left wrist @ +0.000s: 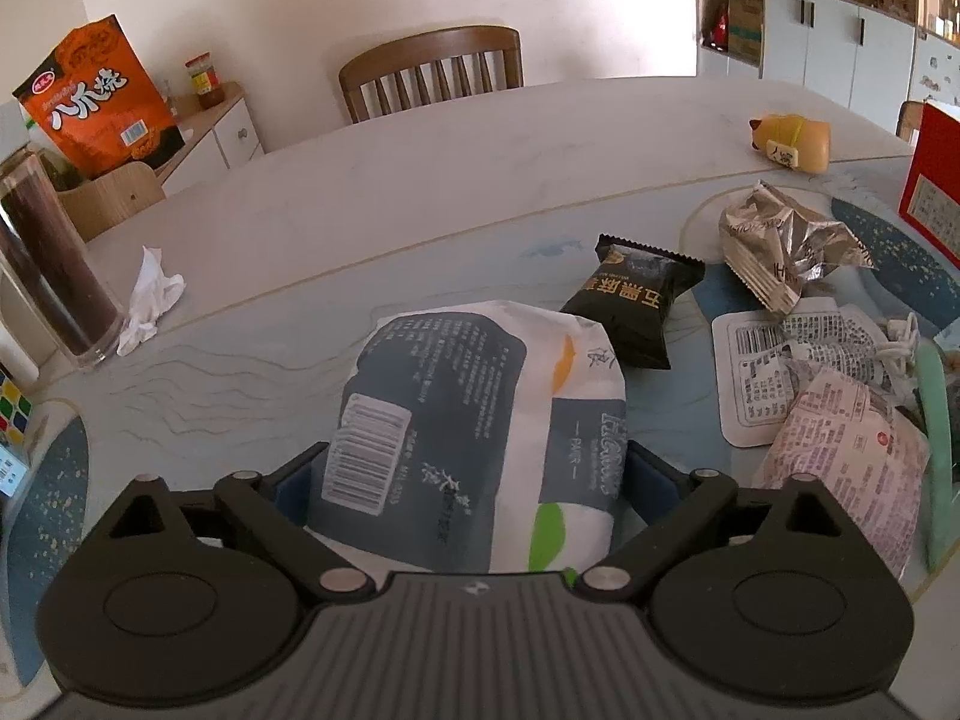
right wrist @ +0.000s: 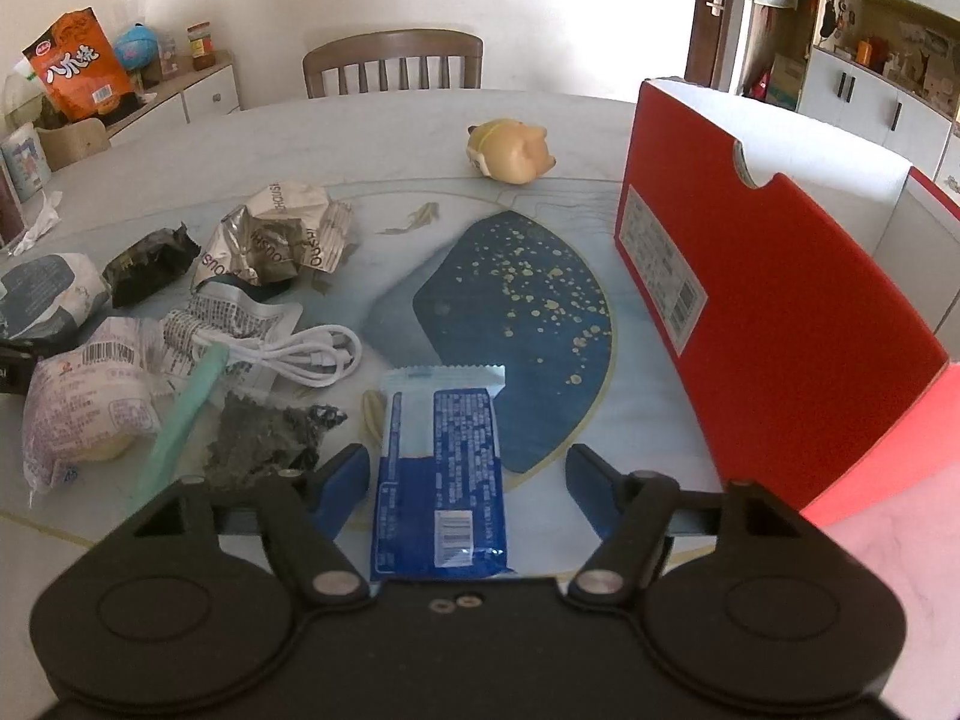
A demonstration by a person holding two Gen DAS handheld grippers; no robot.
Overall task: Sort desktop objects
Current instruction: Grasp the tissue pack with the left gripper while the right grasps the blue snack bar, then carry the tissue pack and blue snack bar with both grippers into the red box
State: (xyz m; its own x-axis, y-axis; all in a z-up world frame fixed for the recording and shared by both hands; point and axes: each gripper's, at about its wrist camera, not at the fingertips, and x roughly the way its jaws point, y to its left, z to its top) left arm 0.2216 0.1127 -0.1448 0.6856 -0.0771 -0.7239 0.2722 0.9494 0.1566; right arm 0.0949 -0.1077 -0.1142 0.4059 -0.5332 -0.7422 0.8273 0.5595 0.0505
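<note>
Both grippers straddle packets: left gripper (left wrist: 477,474) around a tissue pack (left wrist: 474,420), right gripper (right wrist: 467,480) around a blue wrapper (right wrist: 441,468). Jaws stand open. Centre each packet before squeezing.

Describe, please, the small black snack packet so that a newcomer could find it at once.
Start at the round table with the wooden chair behind it. In the litter on its blue mat, look just beyond the big grey-and-white pack. The black snack packet lies there, the only dark wrapper with gold lettering and zigzag-cut ends, beside the crumpled silver wrapper.

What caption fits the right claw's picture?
Right claw open around a blue snack packet beside a red box.
</note>
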